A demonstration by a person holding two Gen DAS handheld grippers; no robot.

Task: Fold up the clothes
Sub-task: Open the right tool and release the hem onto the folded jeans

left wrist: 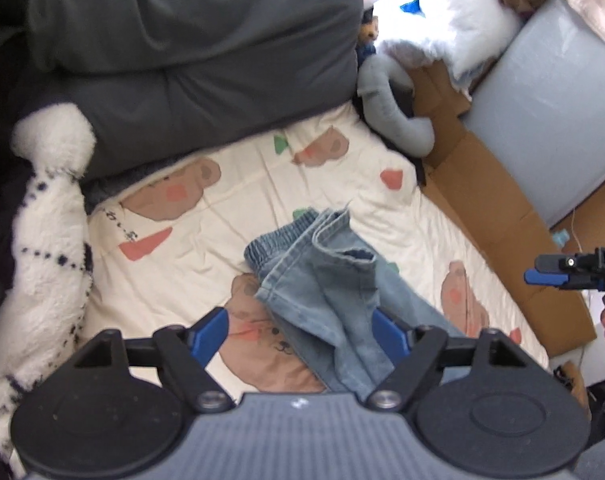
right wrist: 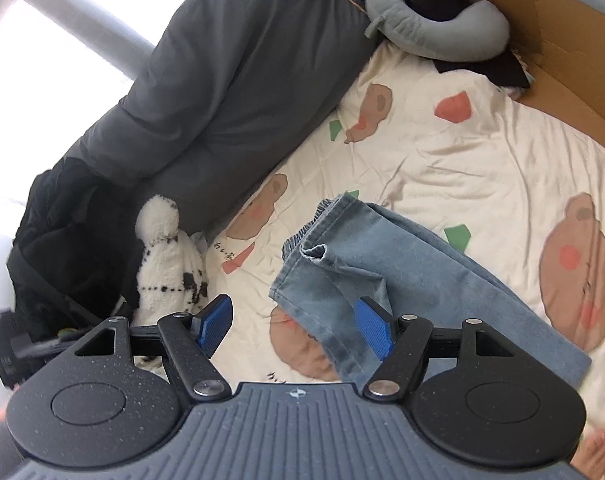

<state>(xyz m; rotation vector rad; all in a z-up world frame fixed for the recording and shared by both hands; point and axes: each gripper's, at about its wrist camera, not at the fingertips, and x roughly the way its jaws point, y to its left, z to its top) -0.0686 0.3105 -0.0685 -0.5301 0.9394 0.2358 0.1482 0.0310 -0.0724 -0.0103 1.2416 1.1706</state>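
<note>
Hovering with jaws wide above the half-folded jeans (left wrist: 334, 292), both the left gripper (left wrist: 300, 334) and the right gripper (right wrist: 296, 330) risk pinching one denim layer, dragging the hems just ahead askew.

faded blue jeans (right wrist: 402, 276), cream bear-print sheet (right wrist: 482, 168), perhaps charcoal duvet (left wrist: 190, 40)

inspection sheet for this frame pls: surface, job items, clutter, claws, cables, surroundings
Surface: cream bear-print sheet, wrinkled.
Job's things: jeans lying partly folded on the sheet, elastic waistband at the far end.
Clutter: white fluffy garment, grey neck pillow, dark grey duvet.
Claws: left claw open, empty; right claw open, empty; both above the jeans.
Cables: thin white cable on the floor.
Surroundings: flattened cardboard along the bed edge, black bag.
</note>
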